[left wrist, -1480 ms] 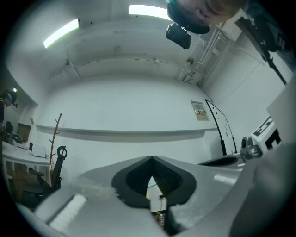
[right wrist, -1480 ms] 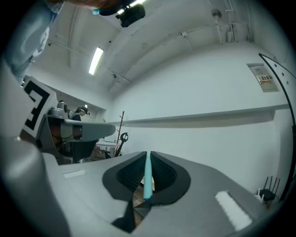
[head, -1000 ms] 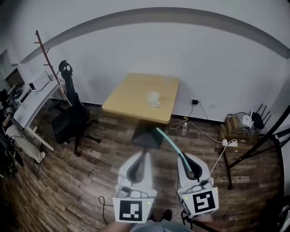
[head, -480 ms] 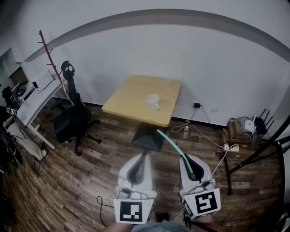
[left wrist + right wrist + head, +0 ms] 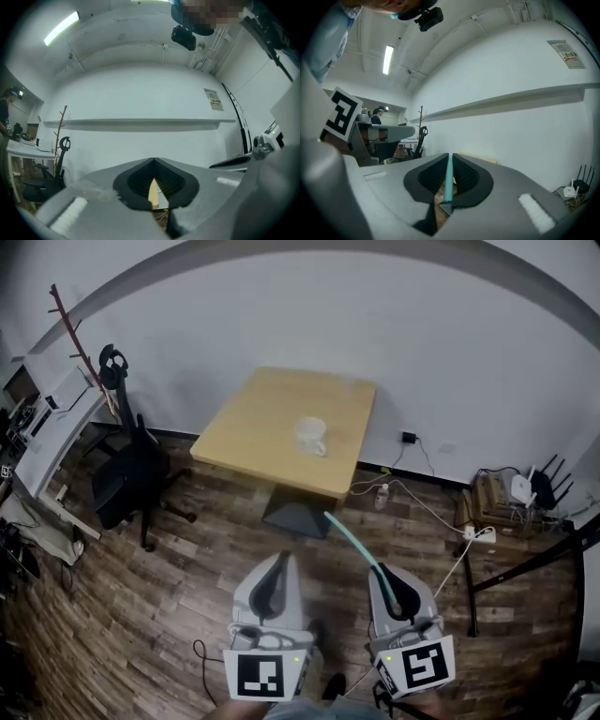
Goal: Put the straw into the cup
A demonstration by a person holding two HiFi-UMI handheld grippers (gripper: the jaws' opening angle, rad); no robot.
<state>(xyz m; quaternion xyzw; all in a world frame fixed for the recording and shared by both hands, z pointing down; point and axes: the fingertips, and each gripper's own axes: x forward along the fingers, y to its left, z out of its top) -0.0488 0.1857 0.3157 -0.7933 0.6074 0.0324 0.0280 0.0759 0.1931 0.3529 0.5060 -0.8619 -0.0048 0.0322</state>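
Observation:
A white cup (image 5: 311, 437) stands on the small square wooden table (image 5: 272, 418) by the wall, well ahead of both grippers. My right gripper (image 5: 380, 568) is shut on a teal straw (image 5: 351, 540), which sticks out forward and to the left above the wooden floor. In the right gripper view the straw (image 5: 447, 180) runs up between the closed jaws of the right gripper (image 5: 449, 157). My left gripper (image 5: 283, 559) is held beside it, shut with nothing in it. In the left gripper view, the left gripper (image 5: 153, 161) shows only a sliver of table through its jaws.
A black office chair (image 5: 127, 488) and a white desk (image 5: 52, 427) stand at the left, with a coat rack (image 5: 80, 343) behind. Cables, a power strip (image 5: 478, 533), a bottle (image 5: 380, 498) and a router (image 5: 525, 486) lie at the right, by a black metal frame (image 5: 534, 559).
The view has moved closer to the table, which now looks larger and sits further left. Both grippers keep their pose, and the straw is still held.

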